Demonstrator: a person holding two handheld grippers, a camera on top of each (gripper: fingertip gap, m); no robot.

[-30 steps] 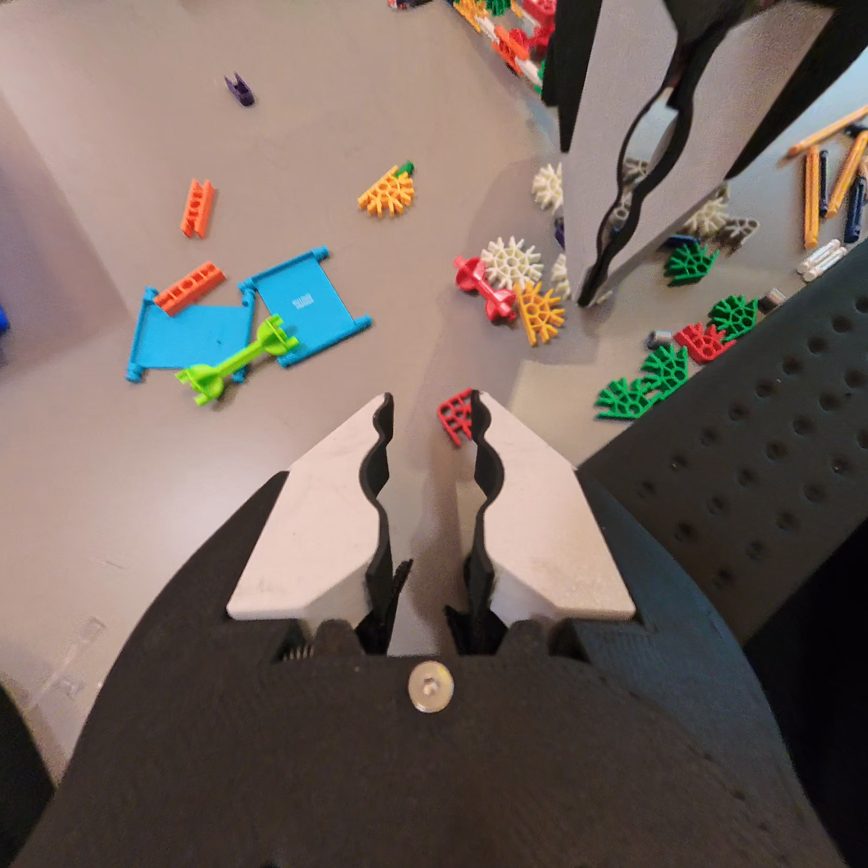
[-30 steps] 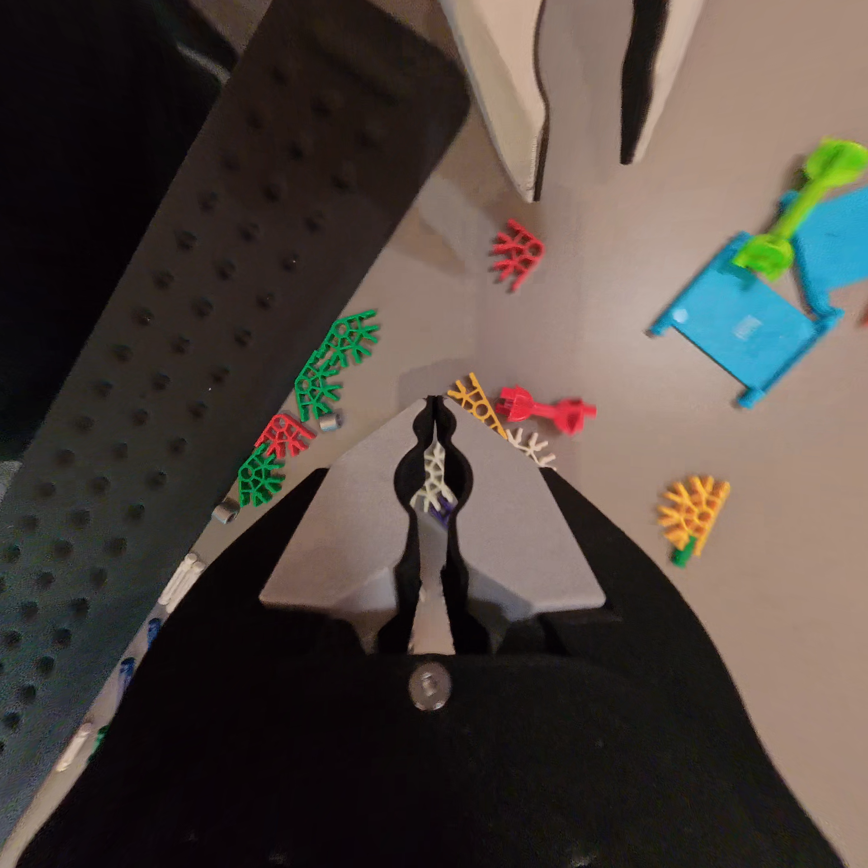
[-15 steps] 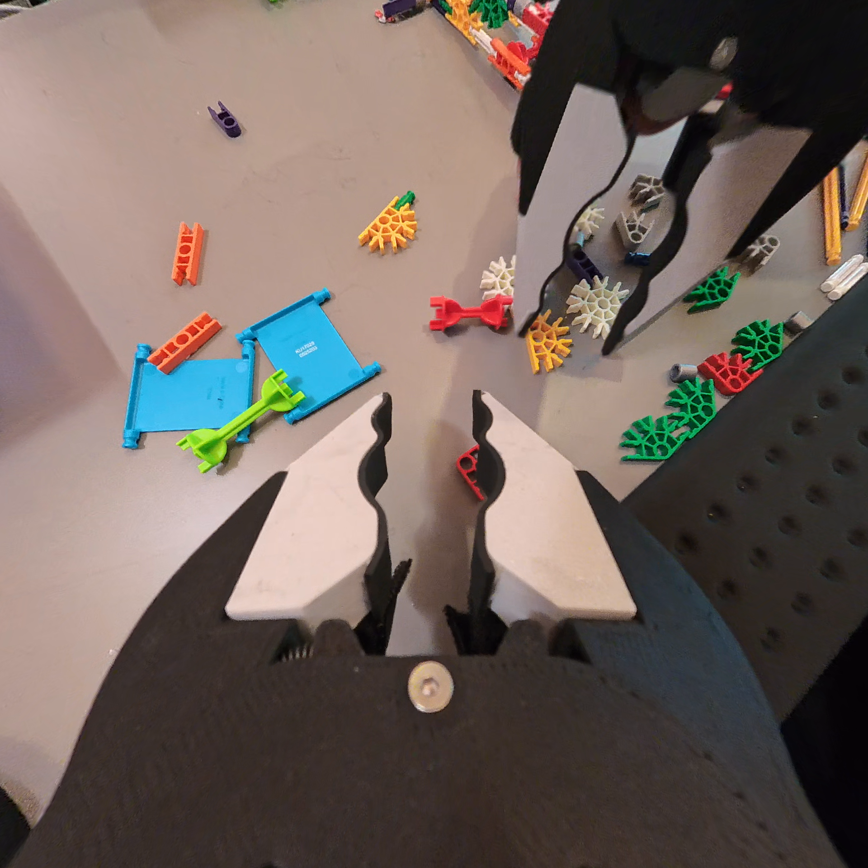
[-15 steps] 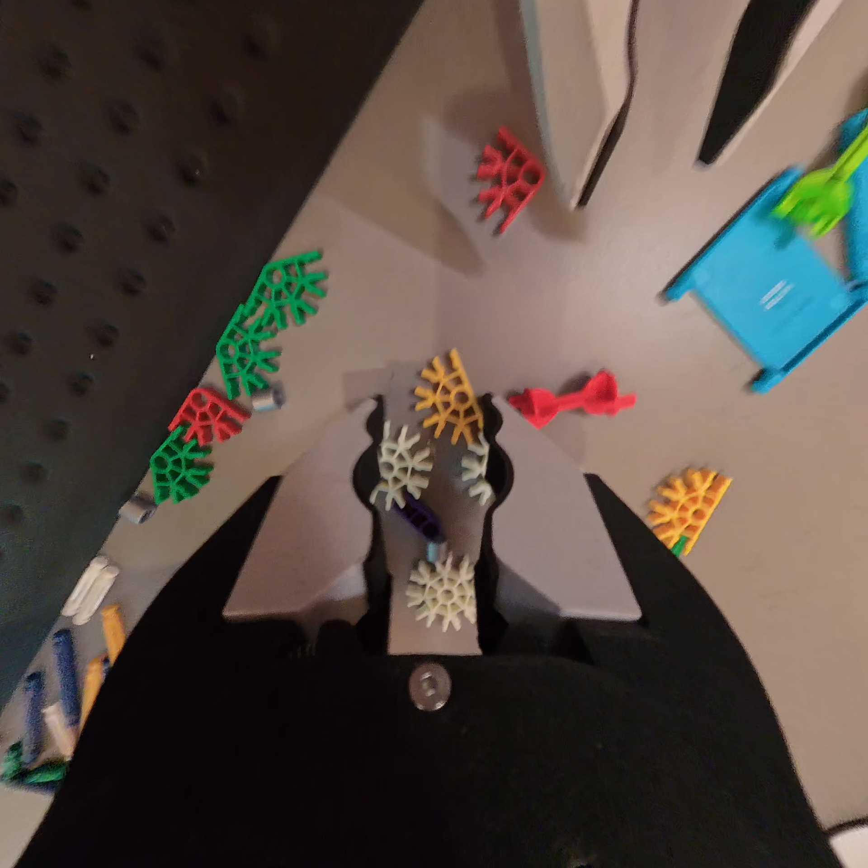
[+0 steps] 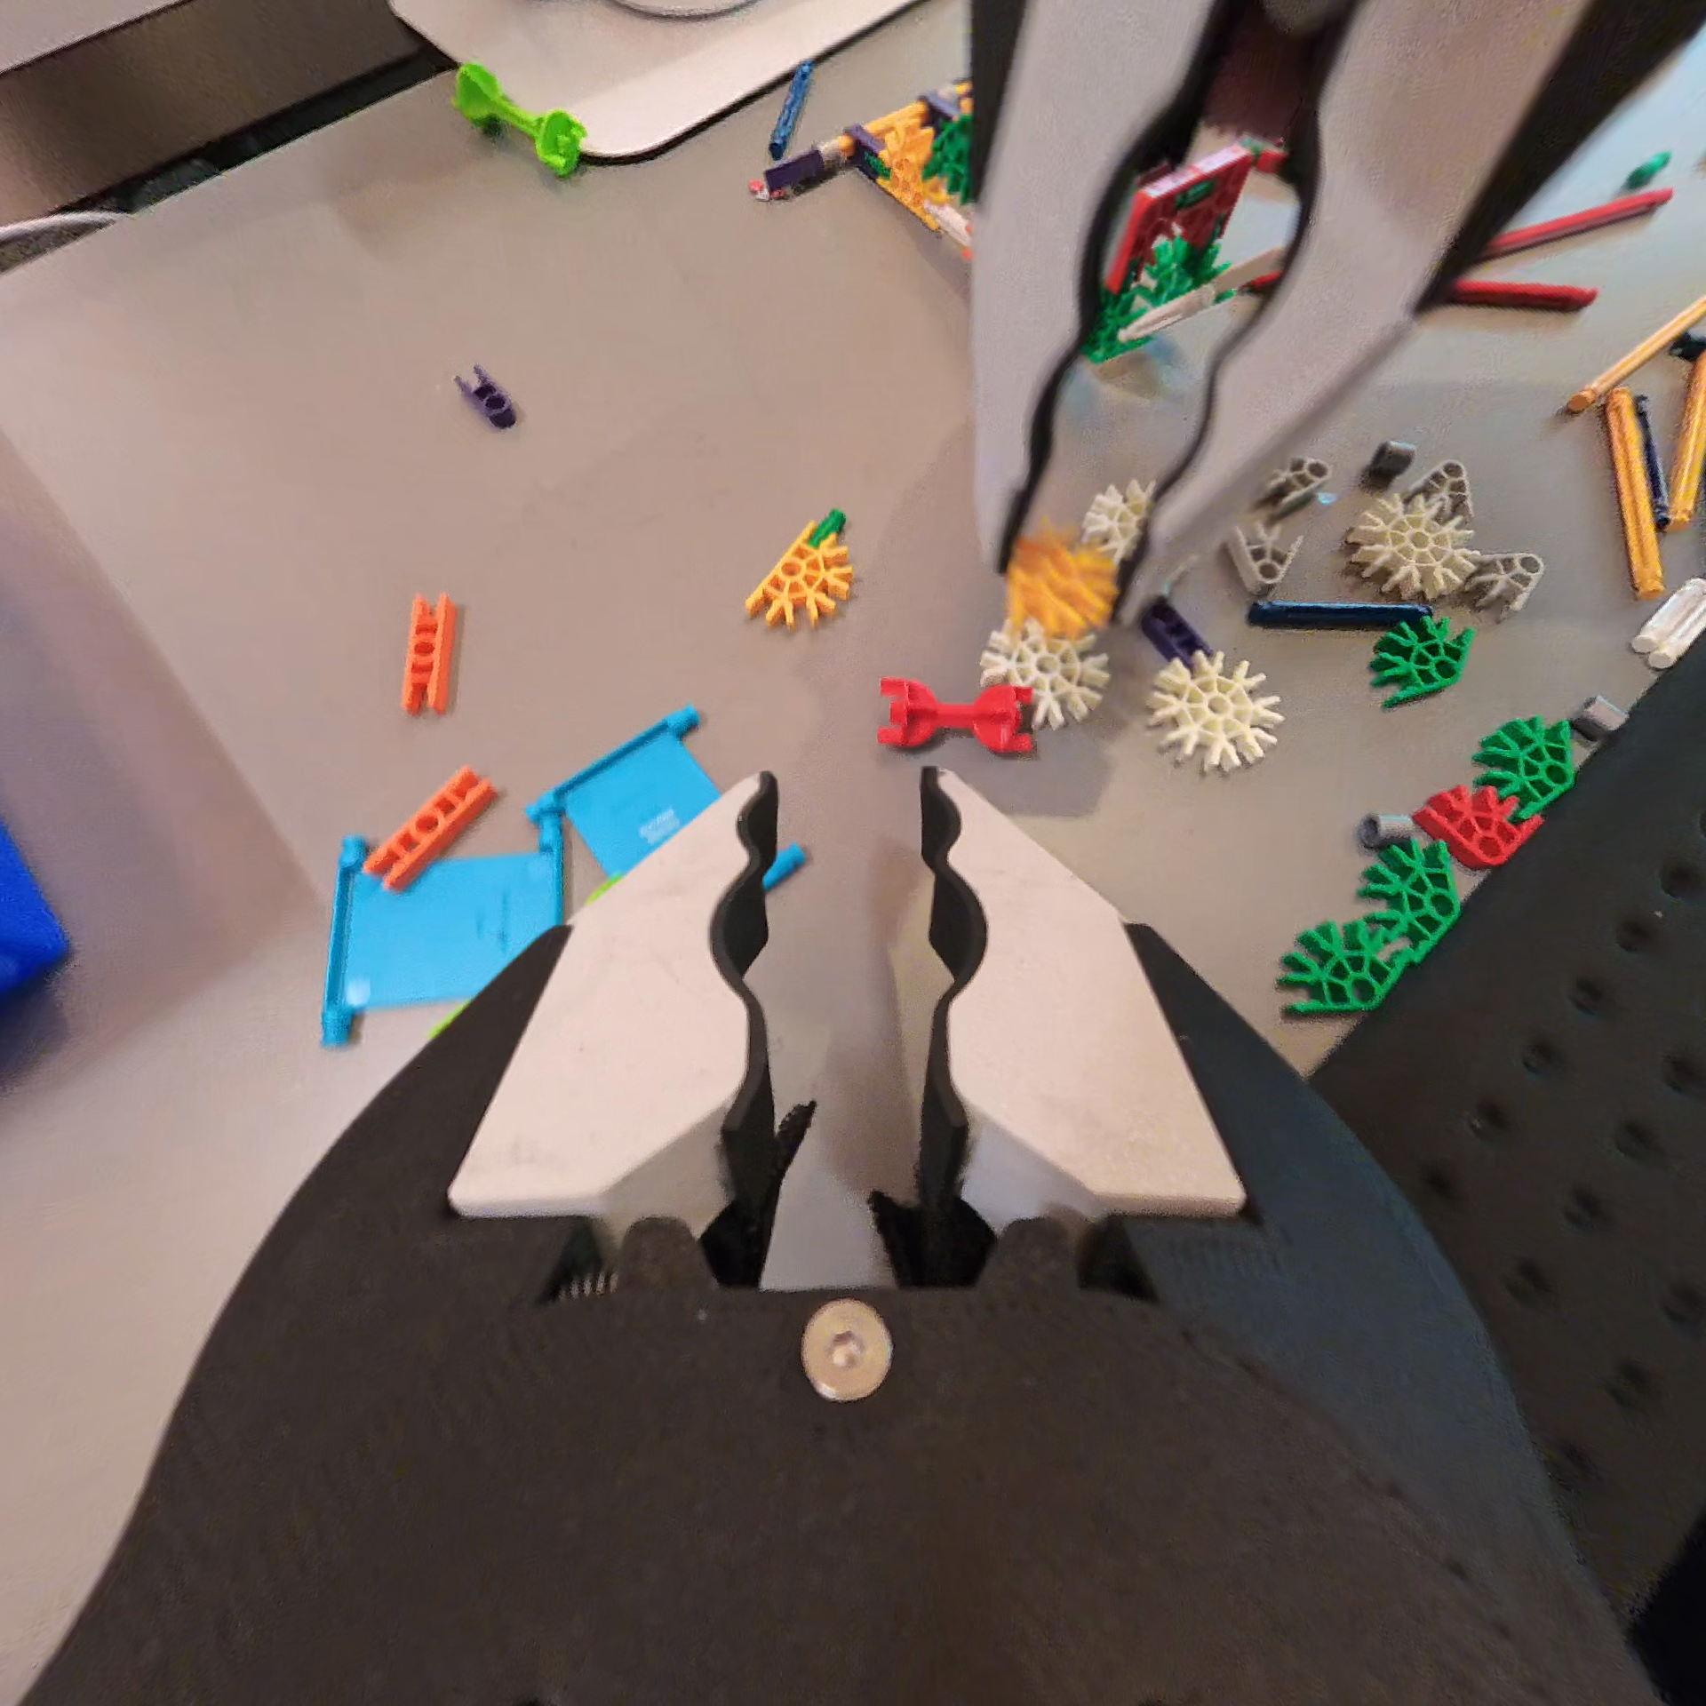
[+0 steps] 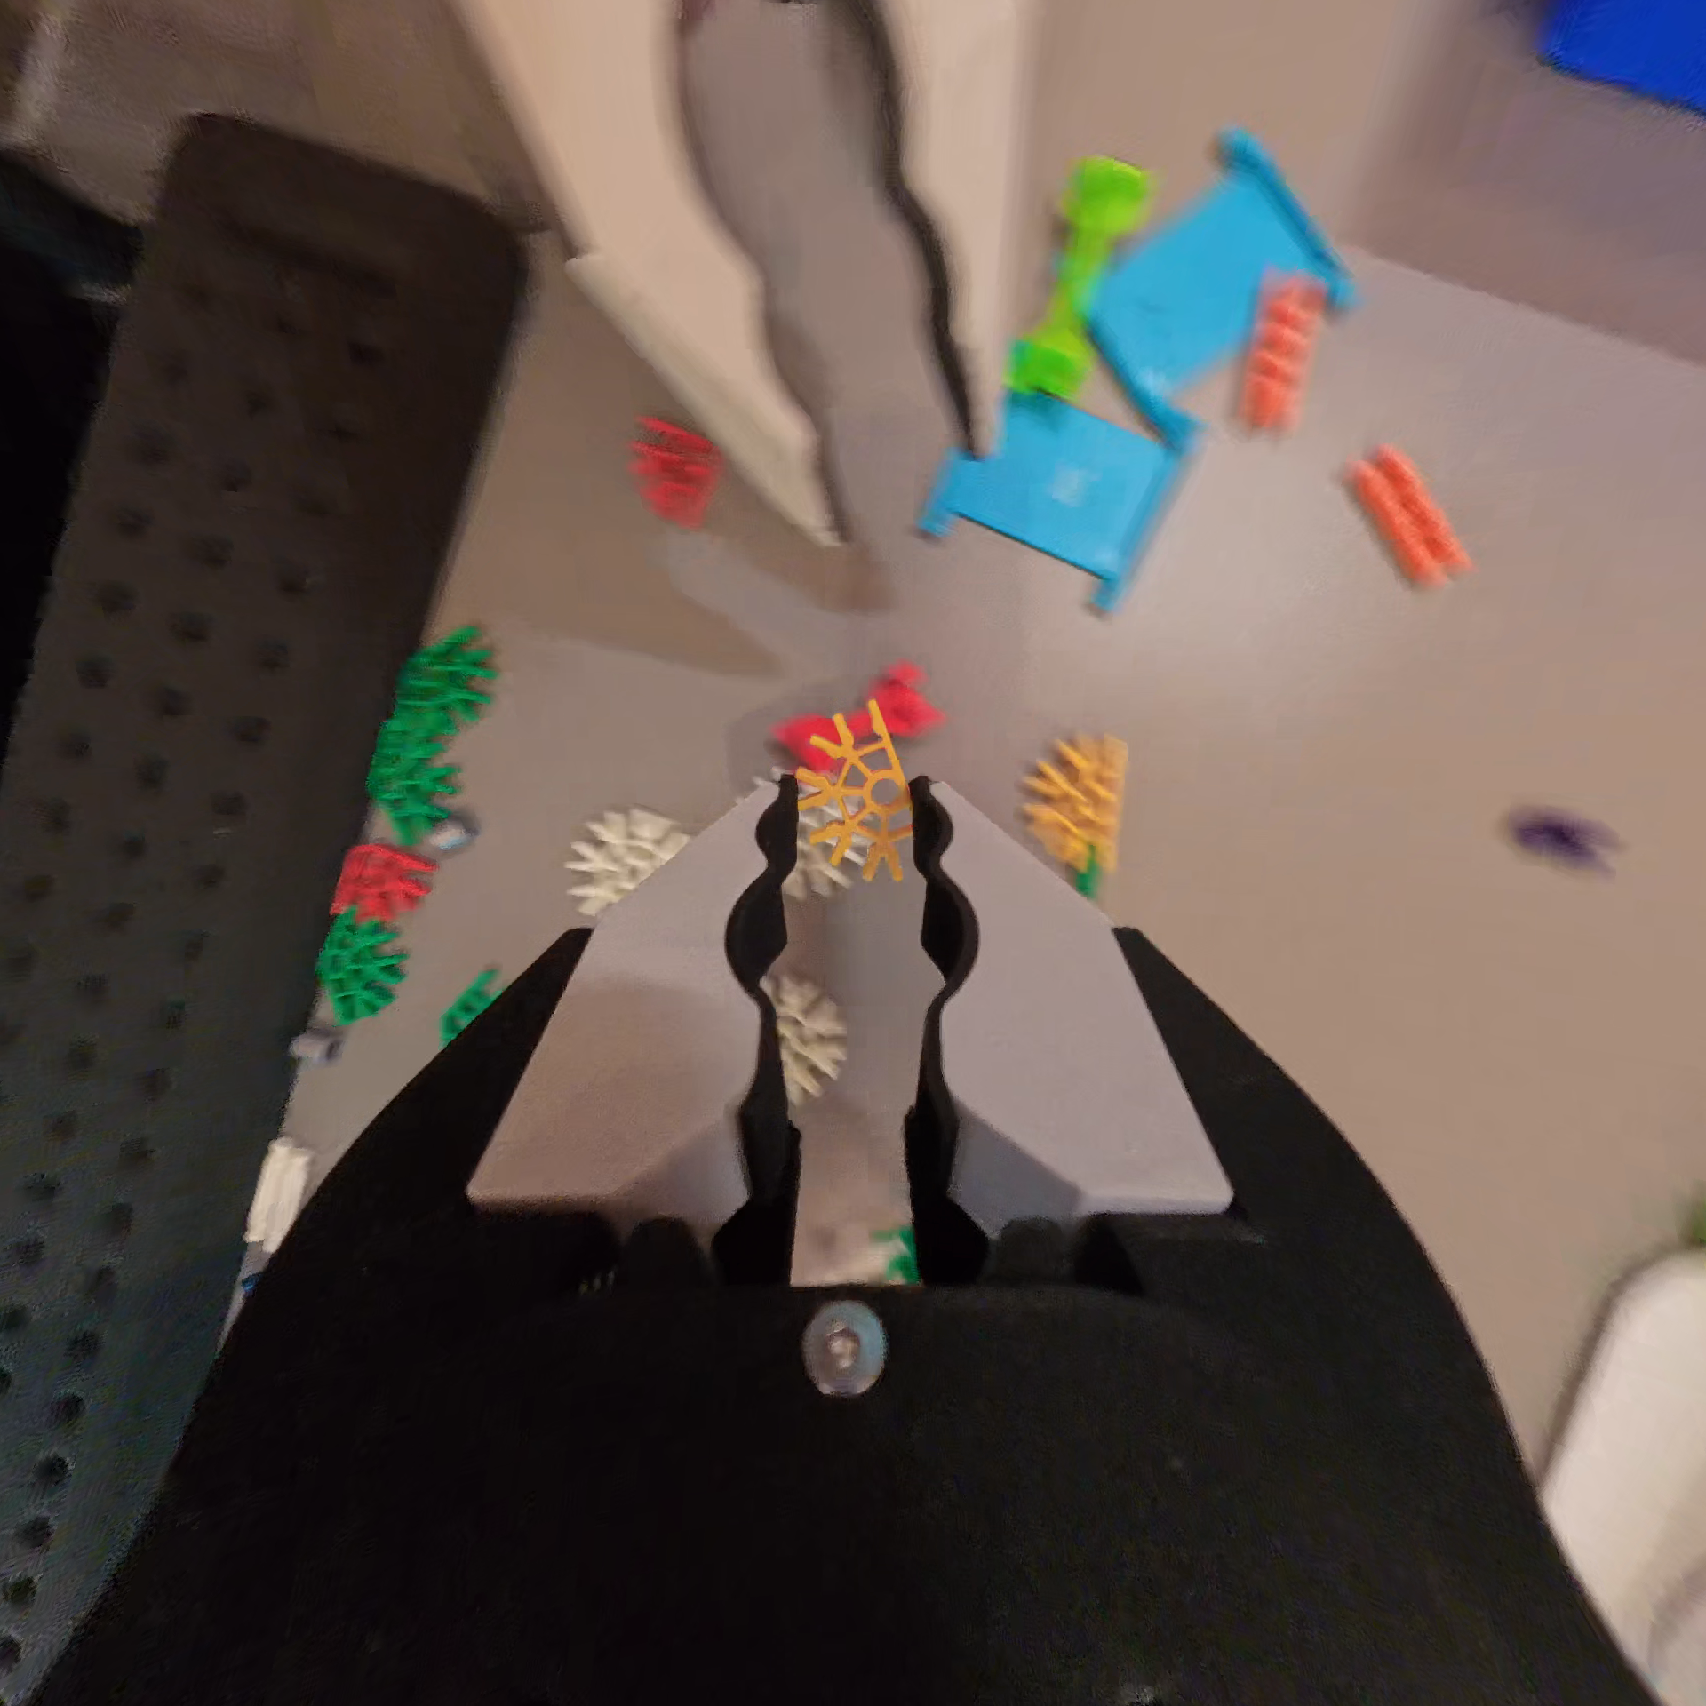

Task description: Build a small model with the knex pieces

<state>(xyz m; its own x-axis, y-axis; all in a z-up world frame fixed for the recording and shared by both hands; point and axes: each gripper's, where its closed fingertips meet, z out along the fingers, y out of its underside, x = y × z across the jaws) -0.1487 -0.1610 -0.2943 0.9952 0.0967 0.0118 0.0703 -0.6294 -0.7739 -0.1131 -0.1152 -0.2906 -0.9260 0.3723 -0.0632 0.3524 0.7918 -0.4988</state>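
Pinching yellow connector [image 6: 854,801] (right tool [image 6: 851,786]).

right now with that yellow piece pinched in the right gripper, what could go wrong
The right gripper grips the yellow connector only at its fingertips, by thin spokes, so it may twist or slip out.

If dropped, it would likely land among the white snowflake connectors and red rod connector below and scatter them.

The left gripper, open and empty, sits close by; the two could collide.
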